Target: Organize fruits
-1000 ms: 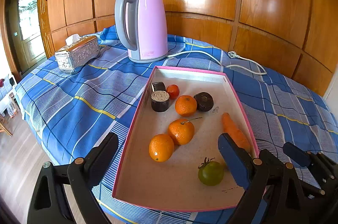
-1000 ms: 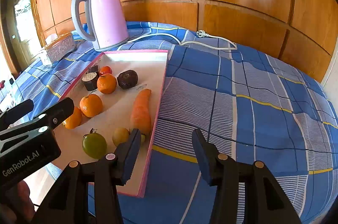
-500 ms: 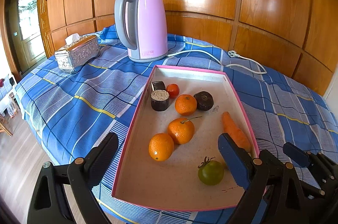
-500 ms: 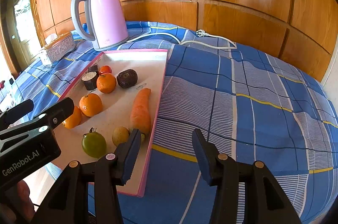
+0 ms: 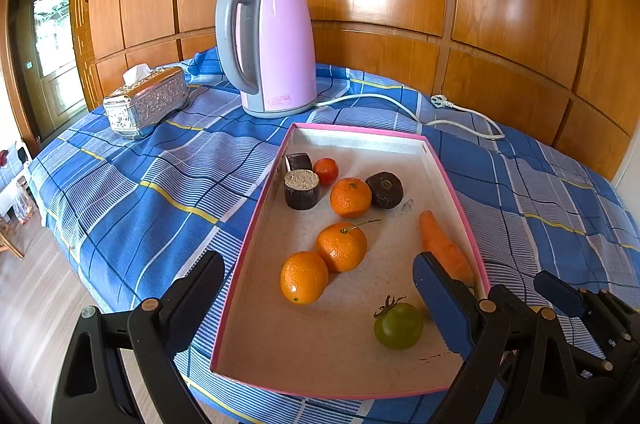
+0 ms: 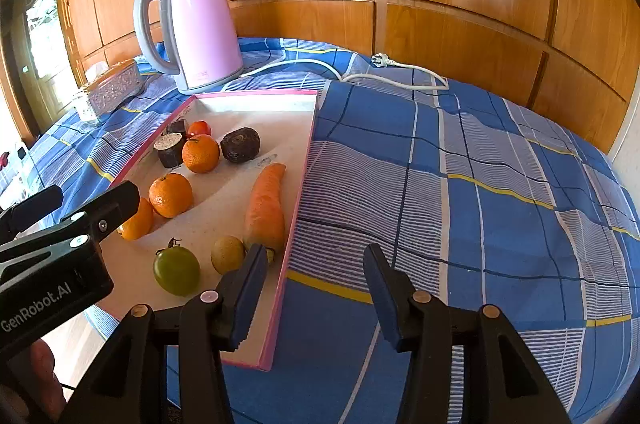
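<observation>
With both the left gripper [image 5: 316, 296] and right gripper [image 6: 316, 282] open and empty above the near edge of the surface, the round fruits [image 5: 341, 246] lying loose in the pink tray [image 5: 256, 224] may roll if nudged.

I see a pink-rimmed tray [image 5: 256, 224] holding three oranges [image 5: 342, 246], small red tomato [image 5: 326, 171], green tomato [image 5: 399, 325], yellowish round fruit [image 6: 227, 254] touching carrot [image 6: 265, 208] along right wall, three dark pieces [image 5: 302, 189] at far left.
</observation>
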